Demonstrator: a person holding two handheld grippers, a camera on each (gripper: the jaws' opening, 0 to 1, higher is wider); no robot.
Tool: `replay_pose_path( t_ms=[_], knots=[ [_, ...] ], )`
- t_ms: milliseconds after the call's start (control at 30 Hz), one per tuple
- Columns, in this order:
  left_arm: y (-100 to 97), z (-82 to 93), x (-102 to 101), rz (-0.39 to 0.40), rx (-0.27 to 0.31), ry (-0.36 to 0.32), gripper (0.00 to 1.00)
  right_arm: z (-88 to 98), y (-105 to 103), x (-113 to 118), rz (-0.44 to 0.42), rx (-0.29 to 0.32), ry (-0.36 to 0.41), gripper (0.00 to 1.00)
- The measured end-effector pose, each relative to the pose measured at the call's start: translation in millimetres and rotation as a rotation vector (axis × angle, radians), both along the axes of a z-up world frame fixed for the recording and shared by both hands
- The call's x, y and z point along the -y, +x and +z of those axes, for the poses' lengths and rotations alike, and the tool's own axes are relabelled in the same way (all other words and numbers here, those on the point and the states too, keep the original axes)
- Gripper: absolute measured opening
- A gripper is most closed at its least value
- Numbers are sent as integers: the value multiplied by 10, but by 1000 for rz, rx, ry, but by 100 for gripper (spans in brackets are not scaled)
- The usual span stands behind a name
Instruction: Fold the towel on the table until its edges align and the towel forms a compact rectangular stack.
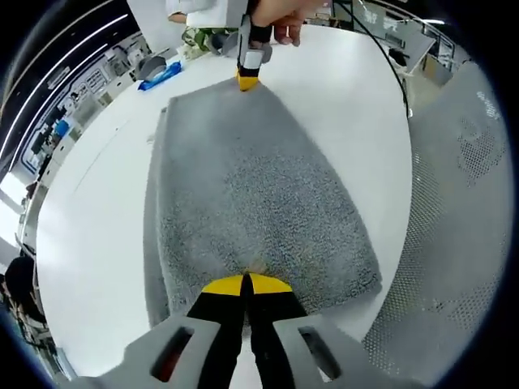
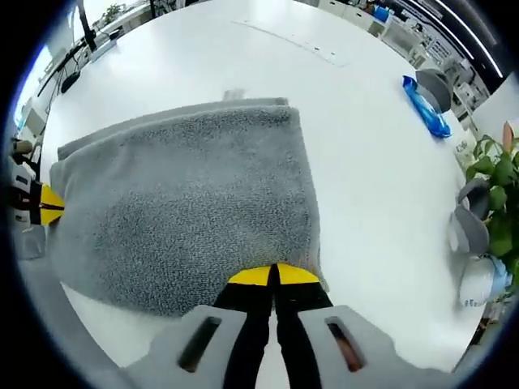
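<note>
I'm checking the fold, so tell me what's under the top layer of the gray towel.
Under the towel's top layer, a lower layer's edge peeks out along one side, resting on the white table. Whether more layers lie beneath is covered. Both grippers pinch opposite ends.

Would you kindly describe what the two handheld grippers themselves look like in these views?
The left gripper and the right gripper look alike: a light grey moulded body with two dark slot-like recesses, black jaws, and yellow tips. Seen from across the table, the right gripper shows a yellow tip below a black and white body, with a hand above it.
</note>
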State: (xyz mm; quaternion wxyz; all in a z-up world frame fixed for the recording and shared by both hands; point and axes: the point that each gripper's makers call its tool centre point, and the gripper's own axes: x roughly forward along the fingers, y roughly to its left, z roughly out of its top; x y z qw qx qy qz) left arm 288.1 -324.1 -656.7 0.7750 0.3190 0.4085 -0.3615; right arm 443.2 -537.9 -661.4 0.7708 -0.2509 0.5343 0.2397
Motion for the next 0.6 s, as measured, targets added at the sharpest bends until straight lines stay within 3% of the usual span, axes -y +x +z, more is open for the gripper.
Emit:
replay_pose_path(
  t_ms=[333, 600],
  knots=[
    [-53, 4, 159, -59, -9, 10, 1, -9, 140, -28, 26, 43, -27, 0],
    [-78, 2, 267, -75, -25, -24, 1, 4, 253, -23, 26, 54, -15, 0]
  ],
)
